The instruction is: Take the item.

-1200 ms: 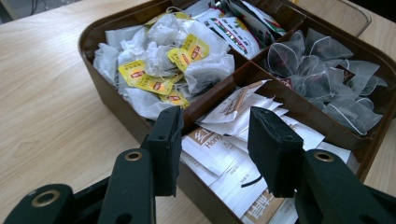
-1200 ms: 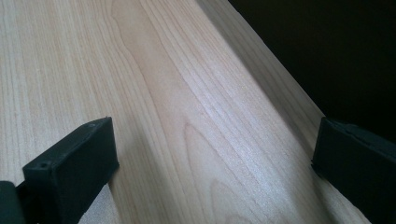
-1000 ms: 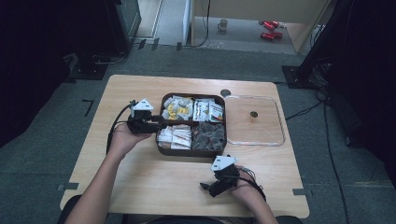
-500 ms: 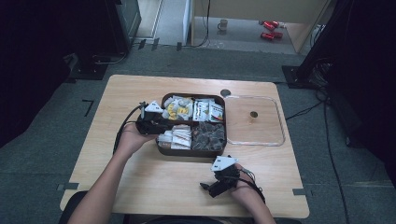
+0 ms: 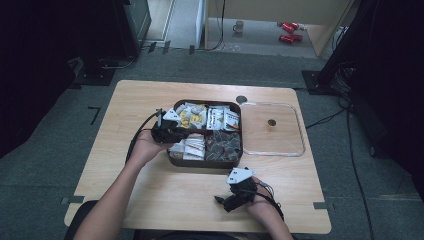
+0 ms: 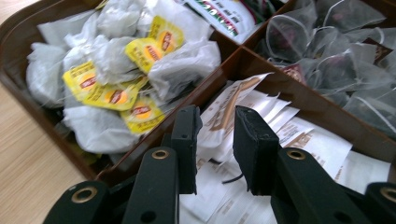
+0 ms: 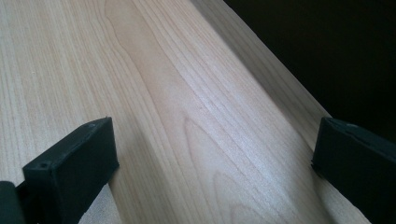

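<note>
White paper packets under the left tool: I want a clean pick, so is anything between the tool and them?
Nothing visible. The left tool hangs over the white paper packets, jaws just closing around an upright one. The brown divider lies beside them.

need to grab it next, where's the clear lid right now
In the high view the clear lid lies flat on the table, right beside the brown tea box, on its right side.

A lab-like recording room: grey carpet around the desk (image 5: 150, 100), black stands and cables beside it.
</note>
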Demonstrator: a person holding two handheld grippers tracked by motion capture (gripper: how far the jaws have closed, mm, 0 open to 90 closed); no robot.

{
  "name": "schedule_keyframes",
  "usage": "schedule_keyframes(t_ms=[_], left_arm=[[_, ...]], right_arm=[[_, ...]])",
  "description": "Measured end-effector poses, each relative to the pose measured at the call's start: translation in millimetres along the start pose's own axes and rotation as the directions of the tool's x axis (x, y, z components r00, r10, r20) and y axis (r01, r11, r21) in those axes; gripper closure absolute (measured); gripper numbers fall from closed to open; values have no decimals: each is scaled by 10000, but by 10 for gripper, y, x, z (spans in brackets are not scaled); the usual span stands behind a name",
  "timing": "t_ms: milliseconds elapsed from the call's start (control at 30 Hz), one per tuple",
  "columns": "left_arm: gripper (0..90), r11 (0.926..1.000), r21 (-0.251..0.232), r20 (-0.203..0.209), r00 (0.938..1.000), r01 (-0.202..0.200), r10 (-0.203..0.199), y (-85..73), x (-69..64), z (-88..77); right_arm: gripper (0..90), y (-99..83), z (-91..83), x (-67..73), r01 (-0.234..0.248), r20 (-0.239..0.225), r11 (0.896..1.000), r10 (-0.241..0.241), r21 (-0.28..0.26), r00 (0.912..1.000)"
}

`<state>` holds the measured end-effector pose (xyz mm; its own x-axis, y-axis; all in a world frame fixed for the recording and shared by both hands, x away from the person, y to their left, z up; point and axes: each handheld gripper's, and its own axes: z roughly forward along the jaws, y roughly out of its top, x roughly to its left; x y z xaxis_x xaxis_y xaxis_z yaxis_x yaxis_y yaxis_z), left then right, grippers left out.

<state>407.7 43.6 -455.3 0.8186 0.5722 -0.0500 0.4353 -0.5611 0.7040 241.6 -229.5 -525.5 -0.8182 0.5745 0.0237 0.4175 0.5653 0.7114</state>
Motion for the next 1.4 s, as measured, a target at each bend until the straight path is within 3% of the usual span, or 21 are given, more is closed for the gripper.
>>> schedule_keyframes(t_ms=[133,300,533,967,1400], left_arm=[[710,9992,278,-98,9996,-280,282,11,-21,58],[730,9983,532,-179,9995,-256,266,16,-20,115],[863,9949,817,-333,9975,-597,626,26,-42,133],[895,9997,161,-145,9998,-166,168,29,9,-26],[896,9992,-300,179,9995,270,-264,-33,68,-202]], right_arm=[[0,-9,-9,9,-45,47,10000,45,0,10000],[0,-21,-21,19,-85,76,10000,85,2,9999],[0,-29,-30,25,-81,88,10000,81,8,9999],[0,-30,-31,25,-71,87,10000,71,11,9999],[0,-20,-20,13,20,-40,10000,-20,7,10000]])
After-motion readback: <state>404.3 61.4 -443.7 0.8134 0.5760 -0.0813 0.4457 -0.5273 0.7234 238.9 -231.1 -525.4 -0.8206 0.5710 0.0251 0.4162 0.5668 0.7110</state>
